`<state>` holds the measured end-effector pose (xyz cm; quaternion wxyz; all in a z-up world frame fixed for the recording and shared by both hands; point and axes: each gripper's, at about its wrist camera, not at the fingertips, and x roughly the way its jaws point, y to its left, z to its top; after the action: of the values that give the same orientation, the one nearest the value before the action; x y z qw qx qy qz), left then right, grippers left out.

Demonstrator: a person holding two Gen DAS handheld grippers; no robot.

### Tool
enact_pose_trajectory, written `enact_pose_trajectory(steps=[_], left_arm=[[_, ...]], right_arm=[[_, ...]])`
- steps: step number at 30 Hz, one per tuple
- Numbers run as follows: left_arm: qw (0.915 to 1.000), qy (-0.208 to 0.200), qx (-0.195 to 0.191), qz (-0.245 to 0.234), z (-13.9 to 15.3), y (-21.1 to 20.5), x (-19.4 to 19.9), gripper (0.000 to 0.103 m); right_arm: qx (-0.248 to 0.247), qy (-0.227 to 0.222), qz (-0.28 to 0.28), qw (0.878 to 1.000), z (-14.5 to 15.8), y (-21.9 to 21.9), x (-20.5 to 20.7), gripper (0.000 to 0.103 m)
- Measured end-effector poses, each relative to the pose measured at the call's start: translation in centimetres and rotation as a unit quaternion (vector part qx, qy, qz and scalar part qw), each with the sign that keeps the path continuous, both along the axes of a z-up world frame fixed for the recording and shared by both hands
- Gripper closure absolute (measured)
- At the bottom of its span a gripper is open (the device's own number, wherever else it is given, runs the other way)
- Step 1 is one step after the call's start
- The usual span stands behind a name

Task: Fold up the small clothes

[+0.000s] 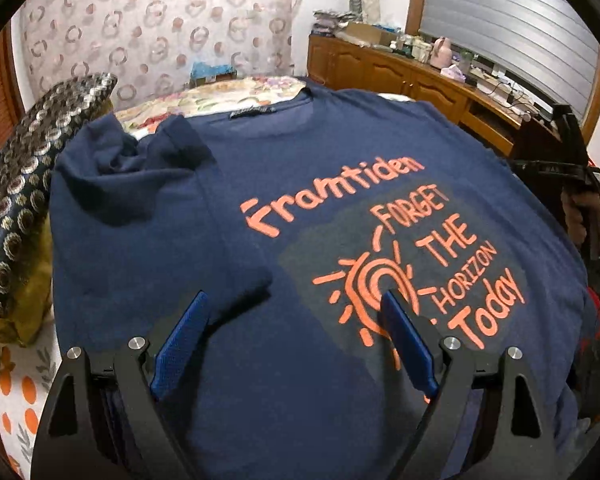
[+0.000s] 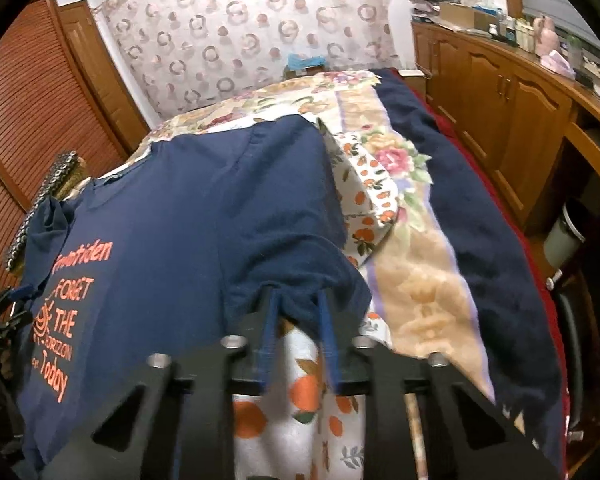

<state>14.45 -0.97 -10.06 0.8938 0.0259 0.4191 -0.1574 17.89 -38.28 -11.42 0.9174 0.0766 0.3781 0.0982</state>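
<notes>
A navy T-shirt (image 1: 260, 208) with orange print "Framtiden, Forget the horizon today" lies face up on a bed. Its left sleeve (image 1: 152, 176) is folded in over the body. My left gripper (image 1: 296, 300) is open and empty, just above the shirt's lower front. In the right wrist view the same shirt (image 2: 204, 208) fills the left half. My right gripper (image 2: 296, 296) is shut on the shirt's right sleeve (image 2: 300, 280), with the cloth bunched between the blue fingers. The right gripper also shows at the far right of the left wrist view (image 1: 580, 176).
The bed has a floral cover (image 2: 404, 216) and an orange-print sheet (image 2: 300, 396), with a dark blue blanket (image 2: 480, 208) along its right side. A patterned cushion (image 1: 32, 184) lies left of the shirt. Wooden cabinets (image 2: 512, 112) stand at the right, a slatted wardrobe (image 2: 32, 120) at the left.
</notes>
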Motion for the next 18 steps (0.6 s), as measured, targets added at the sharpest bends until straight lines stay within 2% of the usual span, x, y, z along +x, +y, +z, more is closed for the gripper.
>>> enact_pose_trajectory(steps=[1, 7, 14, 18], left_arm=[[1.0, 0.003, 0.001, 0.004, -0.1, 0.1, 0.1, 0.015], [0.9998, 0.011, 0.017, 0.003, -0.4, -0.2, 0.3, 0.015], [0.9988, 0.013, 0.047, 0.002, -0.8, -1.2, 0.3, 0.009], [0.9988, 0.014, 0.047, 0.004, -0.8, -1.1, 0.4, 0.007]], right_arm=[[-0.024, -0.005, -0.007, 1.0, 0.1, 0.4, -0.1, 0.097], [-0.094, -0.069, -0.016, 0.993, 2.5, 2.5, -1.7, 0.098], [-0.109, -0.143, 0.029, 0.983, 6.6, 6.1, -3.1, 0.098], [-0.115, -0.154, 0.071, 0.979, 6.9, 9.1, -3.9, 0.098]])
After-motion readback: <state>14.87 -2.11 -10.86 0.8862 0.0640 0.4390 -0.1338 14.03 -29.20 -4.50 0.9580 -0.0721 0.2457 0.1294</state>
